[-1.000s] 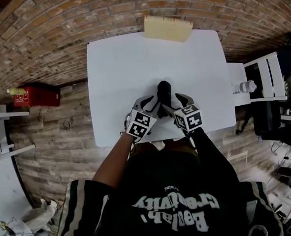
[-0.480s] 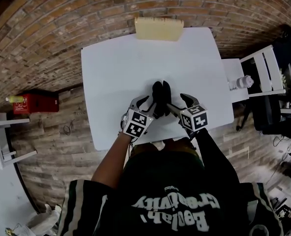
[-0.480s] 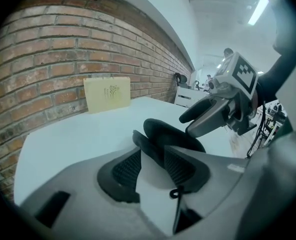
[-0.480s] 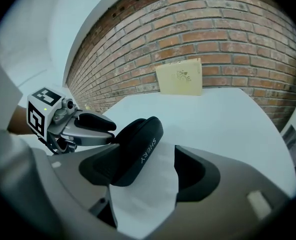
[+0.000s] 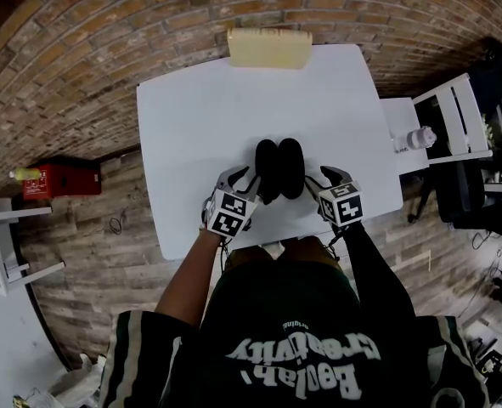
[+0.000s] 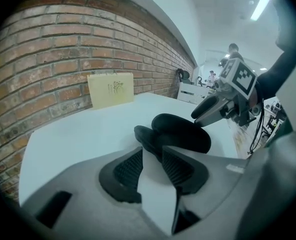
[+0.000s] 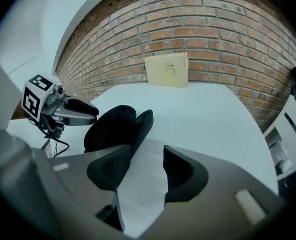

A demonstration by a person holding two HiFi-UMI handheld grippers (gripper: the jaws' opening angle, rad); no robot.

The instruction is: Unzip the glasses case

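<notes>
The black glasses case (image 5: 278, 167) lies open on the white table (image 5: 200, 100), its two halves side by side. My left gripper (image 5: 249, 179) is at the left half's near end. In the left gripper view the closing jaws (image 6: 152, 151) have that end of the case (image 6: 180, 131) at the pad tips, and they seem to pinch it. My right gripper (image 5: 317, 179) sits just right of the case. Its jaws (image 7: 142, 156) are closing with only table between the pads, and the case (image 7: 115, 129) is just beyond the left pad.
A tan card folder (image 5: 268, 48) leans on the brick wall at the table's far edge. A white rack (image 5: 454, 126) with a bottle (image 5: 420, 138) stands to the right. A red box (image 5: 51, 177) sits on the floor at the left.
The case stood closed and narrow a second ago; its halves have spread apart and lie flat now. My right gripper has drawn away to the right and narrowed. The left gripper stayed put.
</notes>
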